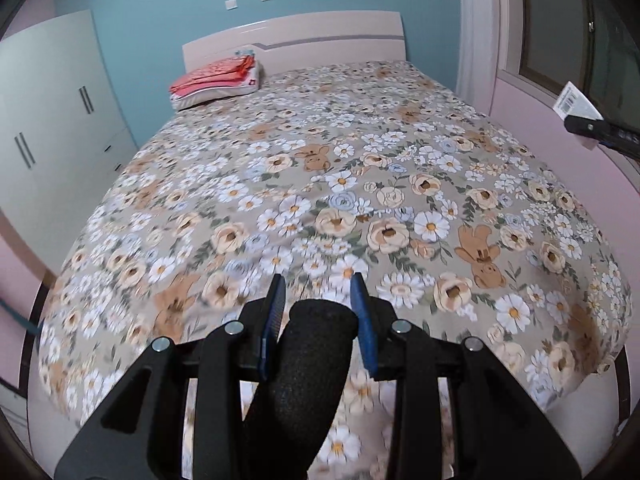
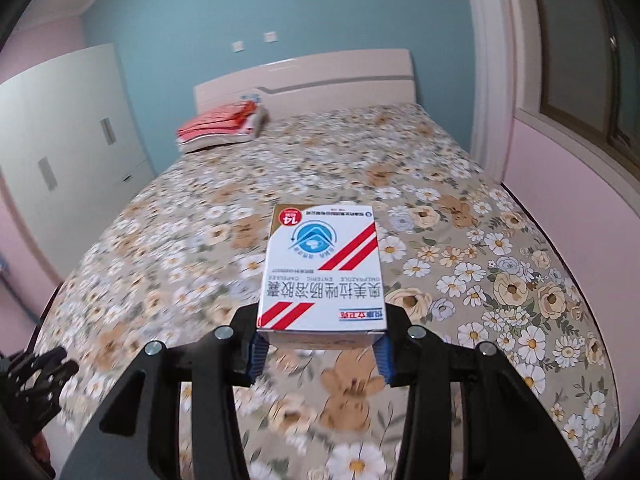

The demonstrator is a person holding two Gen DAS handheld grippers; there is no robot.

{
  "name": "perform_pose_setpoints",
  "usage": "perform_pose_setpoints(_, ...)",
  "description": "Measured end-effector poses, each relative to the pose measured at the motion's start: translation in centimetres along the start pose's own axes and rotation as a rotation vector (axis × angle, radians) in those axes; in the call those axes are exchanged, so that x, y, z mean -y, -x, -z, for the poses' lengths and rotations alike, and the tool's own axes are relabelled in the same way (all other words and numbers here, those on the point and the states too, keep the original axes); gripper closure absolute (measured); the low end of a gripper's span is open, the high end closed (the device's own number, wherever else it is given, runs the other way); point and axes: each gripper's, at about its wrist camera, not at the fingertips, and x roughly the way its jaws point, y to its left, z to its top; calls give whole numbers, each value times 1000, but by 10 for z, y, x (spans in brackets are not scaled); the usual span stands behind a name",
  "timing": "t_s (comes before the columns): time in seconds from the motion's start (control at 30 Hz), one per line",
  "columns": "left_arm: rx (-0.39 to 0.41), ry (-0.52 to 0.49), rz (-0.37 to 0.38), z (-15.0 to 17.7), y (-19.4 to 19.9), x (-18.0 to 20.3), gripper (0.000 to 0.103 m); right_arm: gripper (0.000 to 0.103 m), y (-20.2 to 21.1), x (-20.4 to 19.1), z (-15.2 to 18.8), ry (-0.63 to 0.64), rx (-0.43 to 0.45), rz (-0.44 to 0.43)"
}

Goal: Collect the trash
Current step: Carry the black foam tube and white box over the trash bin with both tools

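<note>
In the left wrist view my left gripper (image 1: 318, 284) is shut on a black foam cylinder (image 1: 312, 364), which stands between its blue pads (image 1: 276, 312), above the foot of the bed. My right gripper (image 2: 320, 346) is shut on a white medicine box (image 2: 322, 272) with red stripes and a blue logo, held flat between its blue pads (image 2: 382, 356) over the bed. The left wrist view shows the right gripper (image 1: 600, 130) at the right edge with the box (image 1: 572, 100) sticking out. The right wrist view shows the left gripper (image 2: 36, 372) low at the left edge.
A bed with a floral bear-print sheet (image 1: 340, 184) fills both views. A pillow with folded red cloth (image 1: 218, 80) lies by the headboard (image 1: 296, 36). A white wardrobe (image 1: 52, 120) stands to the left. A window and pink wall (image 2: 580, 92) are on the right.
</note>
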Motion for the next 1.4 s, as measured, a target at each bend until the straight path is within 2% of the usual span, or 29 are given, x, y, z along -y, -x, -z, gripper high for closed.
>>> perform_pose_setpoints(0.13,22,16,-21,27,45,6,69,58,42,-21,20,41,4,-30)
perform_pose_setpoints(0.3,51,22,-12,60,91,14,69,58,92,-33,52,86,19,-54)
perform_pose_setpoints(0.43,70,24,-7,87,117,21,69,58,136,-50,97,140,28,-84)
perform_pose_setpoints(0.5,79,20,-5,100,126,25,69,58,143,-50,104,152,30,-87)
perform_pose_setpoints(0.53,81,21,-6,106,129,26,69,58,154,-57,122,178,28,-99)
perform_pose_setpoints(0.67,88,32,-8,136,139,28,69,58,168,-61,151,215,17,-129)
perform_pose_setpoints(0.8,81,43,-2,164,141,26,69,58,176,-69,183,255,-1,-161)
perform_pose_setpoints(0.83,79,41,-5,171,141,26,69,58,177,-75,200,276,-15,-179)
perform_pose_setpoints(1.0,66,45,9,206,133,27,69,58,178,-91,235,310,-41,-203)
perform_pose_setpoints(1.03,60,53,14,212,129,26,69,58,177,-96,252,322,-48,-203)
perform_pose_setpoints(1.13,27,56,22,231,113,28,69,58,175,-106,271,345,-59,-198)
perform_pose_setpoints(1.23,-6,39,24,252,95,34,69,58,162,-120,305,356,-104,-202)
perform_pose_setpoints(1.33,-32,33,33,271,78,40,69,58,154,-121,317,354,-126,-204)
perform_pose_setpoints(1.37,-49,36,42,279,70,41,69,58,145,-125,335,355,-161,-200)
perform_pose_setpoints(1.4,-71,42,53,288,60,43,69,58,141,-125,339,355,-172,-202)
